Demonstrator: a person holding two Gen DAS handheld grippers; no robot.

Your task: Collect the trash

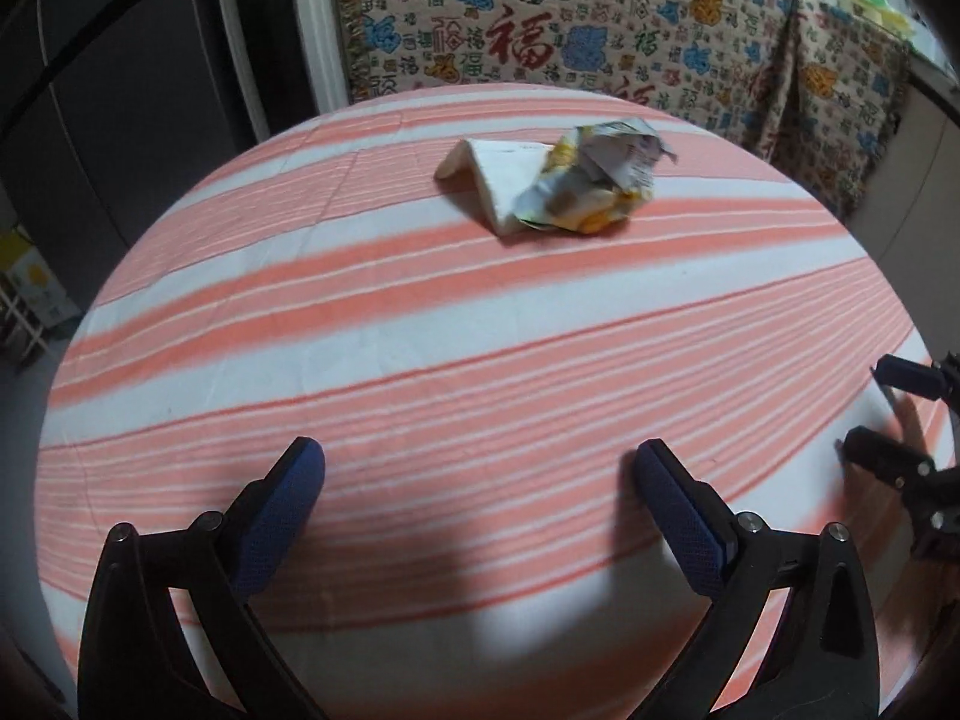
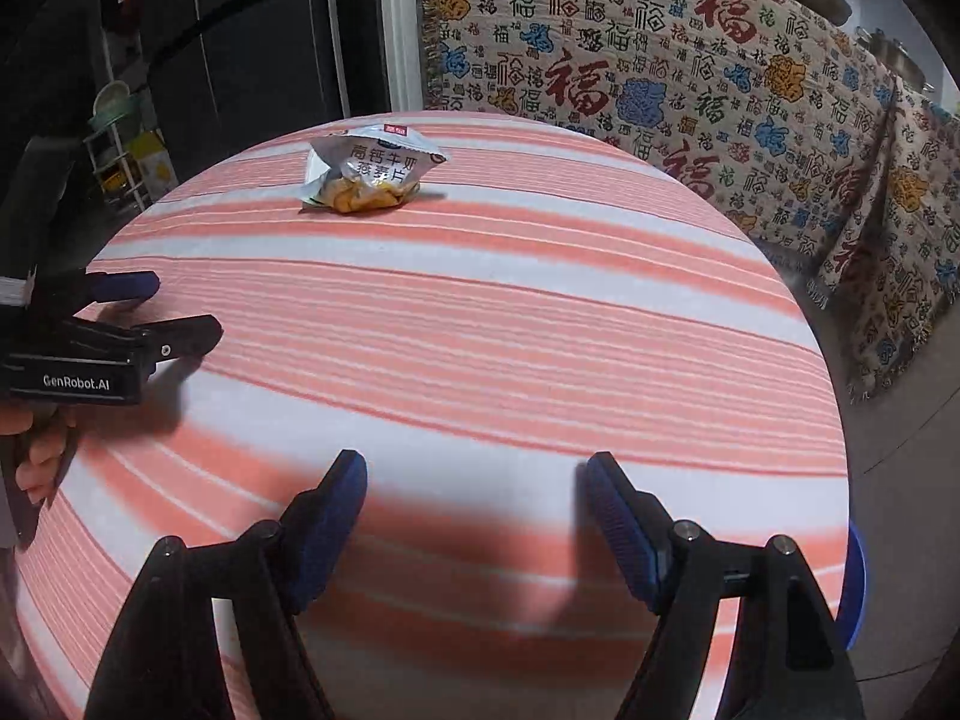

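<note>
A crumpled silver and yellow snack wrapper (image 1: 591, 183) lies on the far part of the round striped table (image 1: 420, 312), against a folded white napkin (image 1: 498, 180). The wrapper also shows in the right wrist view (image 2: 369, 171), where the napkin is hidden behind it. My left gripper (image 1: 480, 468) is open and empty over the near part of the table. My right gripper (image 2: 477, 480) is open and empty, also near the front edge. Each gripper shows in the other's view: the right one at the right edge (image 1: 882, 414), the left one at the left edge (image 2: 174, 309).
A sofa under a patterned throw (image 1: 600, 24) stands behind the table (image 2: 480, 330). A dark cabinet (image 1: 120, 90) and a small rack (image 2: 120, 144) are at the left. A blue object (image 2: 855, 582) peeks out below the table's right edge.
</note>
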